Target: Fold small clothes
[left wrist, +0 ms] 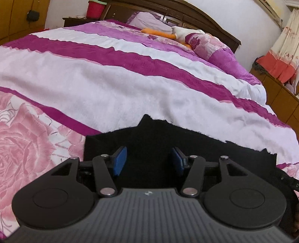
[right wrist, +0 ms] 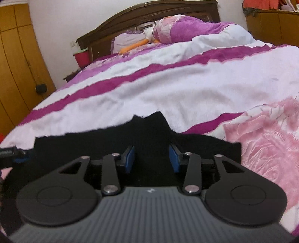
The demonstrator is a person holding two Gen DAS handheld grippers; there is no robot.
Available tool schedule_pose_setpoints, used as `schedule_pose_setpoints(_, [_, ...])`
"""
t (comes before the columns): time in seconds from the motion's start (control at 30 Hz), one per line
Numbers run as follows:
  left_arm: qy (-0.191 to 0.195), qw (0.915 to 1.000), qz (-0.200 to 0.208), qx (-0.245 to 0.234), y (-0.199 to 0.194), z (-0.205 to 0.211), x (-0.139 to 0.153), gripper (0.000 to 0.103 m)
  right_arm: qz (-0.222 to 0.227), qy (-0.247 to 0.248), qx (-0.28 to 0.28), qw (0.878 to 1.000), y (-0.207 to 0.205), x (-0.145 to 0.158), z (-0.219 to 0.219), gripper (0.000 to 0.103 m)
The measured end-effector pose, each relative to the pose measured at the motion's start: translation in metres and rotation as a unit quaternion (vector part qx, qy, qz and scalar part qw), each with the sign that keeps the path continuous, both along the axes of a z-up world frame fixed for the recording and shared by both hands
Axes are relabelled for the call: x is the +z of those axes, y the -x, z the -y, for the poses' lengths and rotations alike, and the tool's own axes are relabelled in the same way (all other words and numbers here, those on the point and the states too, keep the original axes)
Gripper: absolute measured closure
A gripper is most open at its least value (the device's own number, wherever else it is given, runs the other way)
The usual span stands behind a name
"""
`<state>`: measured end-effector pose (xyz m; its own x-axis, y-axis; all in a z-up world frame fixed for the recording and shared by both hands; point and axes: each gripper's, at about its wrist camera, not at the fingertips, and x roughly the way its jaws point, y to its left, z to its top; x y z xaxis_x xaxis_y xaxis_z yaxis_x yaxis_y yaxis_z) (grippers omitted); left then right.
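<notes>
As we hover over the black garment (left wrist: 149,142) on the bed (left wrist: 130,84), left gripper (left wrist: 149,160) jaws parted, gripping nothing, right gripper (right wrist: 151,158) likewise.

Beyond the black garment (left wrist: 149,138), the striped blanket (left wrist: 112,84) lies bare; past it, a bunched quilt (left wrist: 211,46) blocks the headboard end.

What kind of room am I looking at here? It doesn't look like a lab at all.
Most likely a home bedroom. A large bed with a pink and magenta striped blanket fills the view, a carved wooden headboard stands behind it, and wooden wardrobes line the wall.
</notes>
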<state>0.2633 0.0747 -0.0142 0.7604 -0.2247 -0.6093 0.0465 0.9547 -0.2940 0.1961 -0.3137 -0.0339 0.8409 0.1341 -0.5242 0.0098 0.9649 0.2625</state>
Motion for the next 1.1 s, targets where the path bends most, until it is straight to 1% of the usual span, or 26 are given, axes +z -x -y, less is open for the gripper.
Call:
schedule_pose_setpoints(0.1, [-0.026, 0.9996, 0.005, -0.007, -0.001, 0.007, -0.004, 0.044, -0.001, 0.017, 0.002, 1.000, -0.002, -0.002, -0.005, 0.062])
schedule_pose_setpoints(0.23, [-0.037, 0.9993, 0.006, -0.008, 0.003, 0.009, -0.002, 0.044, 0.005, -0.001, 0.001, 1.000, 0.001, -0.003, -0.001, 0.061])
schedule_pose_setpoints(0.3, [-0.044, 0.9990, 0.003, -0.007, 0.007, 0.010, 0.006, 0.044, 0.008, -0.013, 0.001, 1.000, 0.003, -0.002, 0.002, 0.061])
schedule_pose_setpoints(0.37, [-0.062, 0.9980, 0.002, -0.008, 0.015, 0.011, 0.016, 0.044, 0.003, -0.022, 0.000, 1.000, 0.003, 0.003, 0.004, 0.060])
schedule_pose_setpoints(0.47, [-0.069, 0.9974, 0.002, -0.018, 0.029, 0.009, 0.031, 0.044, -0.012, -0.013, 0.008, 1.000, 0.010, 0.018, 0.004, 0.059])
schedule_pose_setpoints(0.53, [-0.061, 0.9980, -0.004, -0.018, 0.039, 0.005, 0.042, 0.043, -0.013, -0.008, 0.011, 1.000, 0.022, 0.030, 0.006, 0.050])
schedule_pose_setpoints(0.57, [-0.058, 0.9981, -0.008, -0.017, 0.045, 0.003, 0.047, 0.043, -0.009, -0.012, 0.008, 1.000, 0.030, 0.036, 0.009, 0.041])
schedule_pose_setpoints(0.6, [-0.058, 0.9981, -0.011, -0.017, 0.050, 0.002, 0.051, 0.043, -0.006, -0.016, 0.002, 1.000, 0.038, 0.042, 0.012, 0.037])
schedule_pose_setpoints(0.7, [-0.071, 0.9970, -0.019, -0.026, 0.071, 0.002, 0.060, 0.043, -0.003, -0.025, -0.013, 1.000, 0.062, 0.051, 0.024, 0.037])
schedule_pose_setpoints(0.8, [-0.079, 0.9960, -0.033, -0.026, 0.095, 0.006, 0.057, 0.042, -0.006, -0.038, -0.031, 0.999, 0.086, 0.049, 0.037, 0.037])
schedule_pose_setpoints(0.87, [-0.077, 0.9959, -0.042, -0.025, 0.109, 0.007, 0.054, 0.042, -0.009, -0.051, -0.045, 0.998, 0.100, 0.042, 0.045, 0.037])
schedule_pose_setpoints(0.93, [-0.072, 0.9963, -0.041, -0.021, 0.125, 0.009, 0.051, 0.042, -0.013, -0.068, -0.055, 0.996, 0.111, 0.034, 0.052, 0.037])
schedule_pose_setpoints(1.0, [-0.067, 0.9968, -0.039, -0.022, 0.138, 0.013, 0.049, 0.042, -0.017, -0.096, -0.060, 0.993, 0.122, 0.024, 0.058, 0.035])
schedule_pose_setpoints(1.07, [-0.057, 0.9972, -0.040, -0.025, 0.147, 0.017, 0.046, 0.041, -0.029, -0.154, -0.056, 0.986, 0.129, 0.009, 0.064, 0.035])
schedule_pose_setpoints(1.1, [-0.055, 0.9972, -0.043, -0.027, 0.150, 0.019, 0.044, 0.041, -0.028, -0.175, -0.054, 0.983, 0.130, 0.004, 0.065, 0.035])
